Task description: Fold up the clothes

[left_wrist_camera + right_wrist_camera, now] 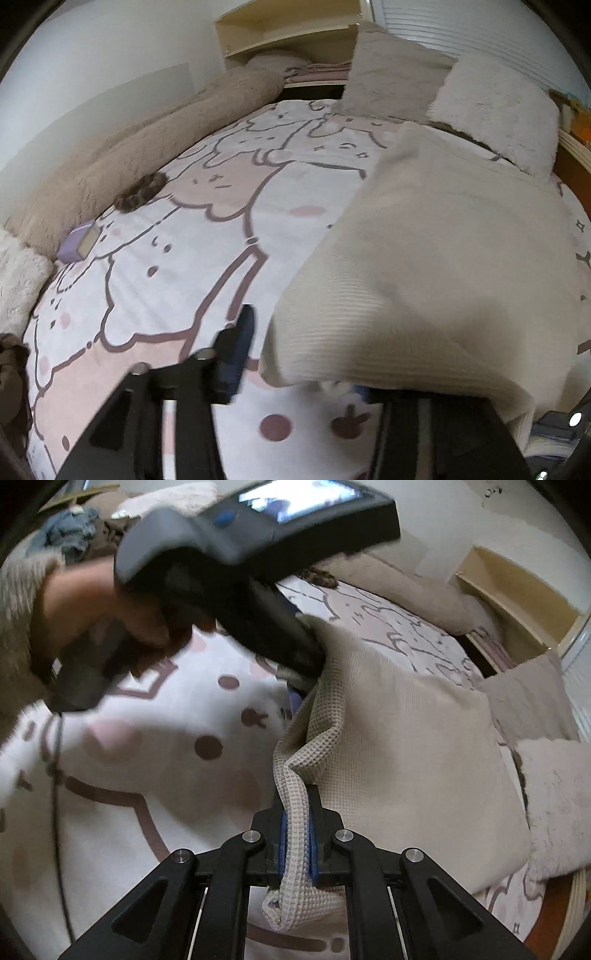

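Now our 2 grippers (295, 834) (310, 657) pinch the cream cloth (406, 757); if we tug unevenly, it could slip out crooked.

Right tongs (295, 834): jaws closed down tight, blue pads (283, 843) pressed inward from both sides with only a thin gap between them, linkage arms splayed wide toward the near edge.

Left tongs (306, 657): seen from the right wrist view reaching in from the far left, black body angled down and to the right, tips hidden, so jaw state cannot be told there. Left hand (110, 605) wraps the handle, bare wrist showing, knuckles toward the camera, motion-blurred.

In the left wrist view, the left finger (240, 339) stands clear and blurred; the right finger is covered.
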The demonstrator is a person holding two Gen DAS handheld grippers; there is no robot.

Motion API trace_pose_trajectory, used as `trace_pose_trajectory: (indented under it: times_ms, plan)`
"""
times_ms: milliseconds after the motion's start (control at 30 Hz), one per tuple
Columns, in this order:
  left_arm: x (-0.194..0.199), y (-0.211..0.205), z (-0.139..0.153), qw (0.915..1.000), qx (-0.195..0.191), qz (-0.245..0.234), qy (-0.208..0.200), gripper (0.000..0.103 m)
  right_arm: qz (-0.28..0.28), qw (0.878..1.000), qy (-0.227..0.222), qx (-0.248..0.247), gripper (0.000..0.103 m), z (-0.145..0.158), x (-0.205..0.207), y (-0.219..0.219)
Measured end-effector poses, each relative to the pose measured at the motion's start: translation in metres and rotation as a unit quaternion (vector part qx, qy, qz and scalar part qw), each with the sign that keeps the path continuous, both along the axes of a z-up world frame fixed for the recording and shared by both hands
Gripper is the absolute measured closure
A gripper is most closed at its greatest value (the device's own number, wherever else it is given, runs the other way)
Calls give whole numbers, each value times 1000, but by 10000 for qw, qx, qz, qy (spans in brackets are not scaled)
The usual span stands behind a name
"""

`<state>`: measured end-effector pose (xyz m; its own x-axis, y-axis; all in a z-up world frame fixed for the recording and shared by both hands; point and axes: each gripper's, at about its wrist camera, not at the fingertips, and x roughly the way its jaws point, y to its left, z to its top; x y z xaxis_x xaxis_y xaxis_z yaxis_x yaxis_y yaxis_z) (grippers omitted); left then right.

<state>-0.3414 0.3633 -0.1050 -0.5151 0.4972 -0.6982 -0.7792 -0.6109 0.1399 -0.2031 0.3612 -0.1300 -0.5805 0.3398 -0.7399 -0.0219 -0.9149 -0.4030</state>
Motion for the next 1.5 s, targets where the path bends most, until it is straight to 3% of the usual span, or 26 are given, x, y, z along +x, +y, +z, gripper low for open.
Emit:
trace_pose_trajectory:
  times_ms: [33, 167, 233, 300, 400, 433, 467, 500, 533, 567, 600, 633, 667, 733, 767, 867, 933, 967, 1033, 1133, 1167, 1233, 1300, 1333, 1400, 1500]
  plan:
    - [-2, -2, 0, 9999, -72, 0, 70, 42, 15, 9999, 14, 128, 95, -5, 0, -4]
    - [-3, -3, 2, 9978, -453, -166, 447, 40, 154, 9993, 67, 344, 95, -12, -2, -15]
    - [7, 4, 4, 9886, -925, -533, 1061, 37, 154, 9992, 36, 369, 95, -13, -5, -14]
    - [19, 12, 6, 9691, -1436, -968, 1755, 36, 80, 9994, -21, 322, 95, -15, -8, -10]
    - [37, 24, 3, 9209, -2168, -1629, 2800, 33, -80, 9997, 15, 213, 95, -12, -7, -5]
    - [37, 26, 2, 9094, -2316, -1742, 2984, 31, -97, 9998, 40, 160, 95, -11, -6, -4]
    - [36, 28, 2, 9003, -2447, -1842, 3092, 30, -91, 9999, 69, 98, 90, -11, -7, -4]
    - [33, 27, 2, 8971, -2535, -1908, 3075, 30, -85, 9999, 98, 36, 77, -10, -7, -3]
    - [26, 26, 5, 9069, -2555, -1900, 2759, 30, -91, 9999, 115, -43, 65, -10, -7, -1]
    - [16, 25, 10, 9230, -2530, -1843, 2236, 30, -104, 9998, 125, -132, 29, -10, -7, 3]
    - [3, 22, 15, 9420, -2422, -1743, 1536, 30, -117, 9996, 134, -220, 12, -11, -6, 6]
    - [-12, 19, 22, 9591, -2233, -1599, 680, 30, -130, 9993, 144, -309, 12, -11, -6, 9]
    - [-24, 13, 28, 9671, -2063, -1484, 134, 30, -143, 9990, 153, -397, 12, -12, -6, 12]
    - [-41, 0, 36, 9744, -1776, -1316, -415, 30, -169, 9981, 172, -574, 12, -12, -5, 18]
    - [-48, -7, 38, 9755, -1744, -1230, -529, 29, -139, 9968, 213, -754, 12, -8, -2, 21]
    - [-63, -28, 35, 9748, -2006, -910, -343, 28, 38, 9887, 395, -1443, 12, 12, 12, 31]
    - [-70, -43, 33, 9767, -2027, -640, -294, 28, 242, 9744, 625, -2147, 12, 40, 30, 40]
    - [-73, -52, 36, 9807, -1864, -488, -334, 28, 306, 9657, 778, -2460, 12, 53, 38, 46]
    - [-72, -65, 44, 9890, -1382, -226, -471, 28, 113, 9516, 1250, -2804, 12, 81, 55, 70]
    - [-65, -78, 64, 9956, -186, 270, -876, 28, -516, 9338, 1809, -3043, 12, 110, 69, 115]
    - [-62, -79, 69, 9930, 208, 419, -1082, 28, -866, 9269, 1920, -3107, 12, 114, 69, 136]
    - [-56, -78, 70, 9778, 1037, 557, -1733, 28, -1514, 9092, 2074, -3278, 13, 119, 64, 178]
    - [-49, -70, 64, 9624, 1513, 499, -2201, 28, -1934, 8922, 2083, -3509, 30, 119, 50, 213]
    - [-45, -63, 58, 9574, 1614, 444, -2354, 28, -1996, 8910, 2023, -3539, 33, 119, 37, 222]
    - [-35, -43, 43, 9541, 1582, 294, -2527, 28, -2098, 8917, 1836, -3565, 55, 117, 4, 241]
    - [-27, -13, 16, 9636, 1180, 208, -2391, 28, -2181, 9044, 1170, -3477, 74, 104, -56, 260]
